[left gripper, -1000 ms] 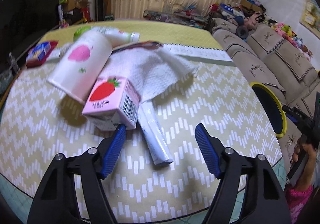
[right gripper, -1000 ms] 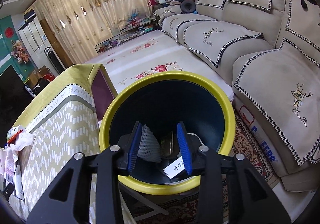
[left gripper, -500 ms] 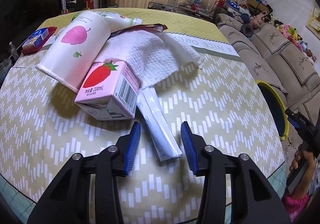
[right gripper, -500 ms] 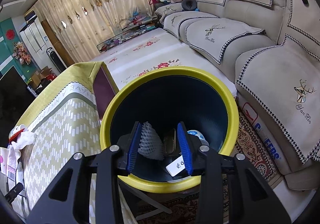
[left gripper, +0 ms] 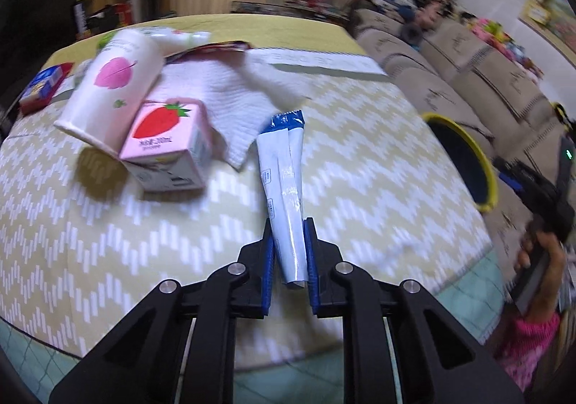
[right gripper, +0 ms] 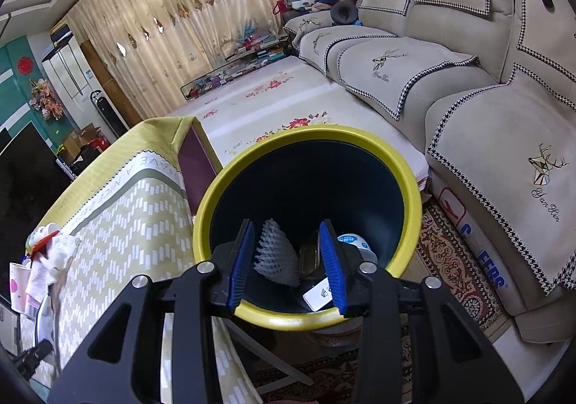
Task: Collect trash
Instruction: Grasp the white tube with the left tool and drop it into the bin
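Observation:
My left gripper (left gripper: pixel 289 224) is shut on a long blue-and-white wrapper (left gripper: pixel 284 166) and holds it just above the table. To its left lie a pink strawberry milk carton (left gripper: pixel 163 148), a white paper cup (left gripper: pixel 111 90) on its side and a white paper towel (left gripper: pixel 223 94). My right gripper (right gripper: pixel 286 227) hovers over the yellow-rimmed dark bin (right gripper: pixel 223 195), jaws partly apart with nothing between them. Inside the bin lie a white foam net (right gripper: pixel 275 252), a label and other trash. The bin also shows in the left wrist view (left gripper: pixel 491 173).
The table (left gripper: pixel 108 224) has a yellow zigzag cloth. A red-and-blue packet (left gripper: pixel 41 87) lies at its far left, a bottle (left gripper: pixel 180 38) behind the cup. A beige sofa (right gripper: pixel 468 87) stands right of the bin, a patterned rug (right gripper: pixel 450 260) beneath.
My left gripper has shut on the wrapper and pulled it out from beside the carton and towel, towards me and to the right. The right gripper has hardly moved over the bin.

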Demonstrator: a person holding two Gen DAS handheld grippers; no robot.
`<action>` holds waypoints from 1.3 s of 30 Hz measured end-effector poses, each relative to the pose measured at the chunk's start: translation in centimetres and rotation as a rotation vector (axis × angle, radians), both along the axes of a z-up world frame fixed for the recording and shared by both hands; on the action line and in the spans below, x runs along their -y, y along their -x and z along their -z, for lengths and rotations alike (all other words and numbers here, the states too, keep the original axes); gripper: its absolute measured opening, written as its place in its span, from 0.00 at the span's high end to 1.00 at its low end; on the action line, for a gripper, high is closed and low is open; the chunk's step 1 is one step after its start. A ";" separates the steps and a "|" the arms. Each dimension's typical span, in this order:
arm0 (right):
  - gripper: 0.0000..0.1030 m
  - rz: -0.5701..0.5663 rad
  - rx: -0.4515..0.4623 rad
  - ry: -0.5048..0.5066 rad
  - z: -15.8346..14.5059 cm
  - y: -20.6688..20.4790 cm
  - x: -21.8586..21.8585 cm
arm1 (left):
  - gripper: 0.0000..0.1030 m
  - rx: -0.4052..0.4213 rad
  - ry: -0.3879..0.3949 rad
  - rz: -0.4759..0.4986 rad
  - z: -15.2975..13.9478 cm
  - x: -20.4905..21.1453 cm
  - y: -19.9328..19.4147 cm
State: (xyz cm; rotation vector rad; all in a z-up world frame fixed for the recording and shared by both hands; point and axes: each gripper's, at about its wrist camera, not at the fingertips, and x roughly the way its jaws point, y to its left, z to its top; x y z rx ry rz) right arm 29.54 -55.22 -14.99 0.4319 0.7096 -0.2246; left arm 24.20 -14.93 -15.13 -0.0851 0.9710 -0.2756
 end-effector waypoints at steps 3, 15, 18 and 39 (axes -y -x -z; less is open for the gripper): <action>0.65 0.000 0.017 -0.001 -0.7 0.8 0.0 | 0.85 0.008 0.028 0.072 -0.7 1.1 1.3; 0.61 0.046 0.088 0.028 -3.2 4.3 1.3 | 0.85 0.087 0.054 0.295 -4.0 8.7 1.7; 0.61 0.076 0.090 0.034 -3.3 5.0 2.3 | 0.85 0.084 0.052 0.368 -4.3 12.2 0.5; 0.57 0.231 0.048 0.020 -1.4 8.5 8.8 | 0.63 0.049 -0.029 0.554 -2.3 32.4 -10.9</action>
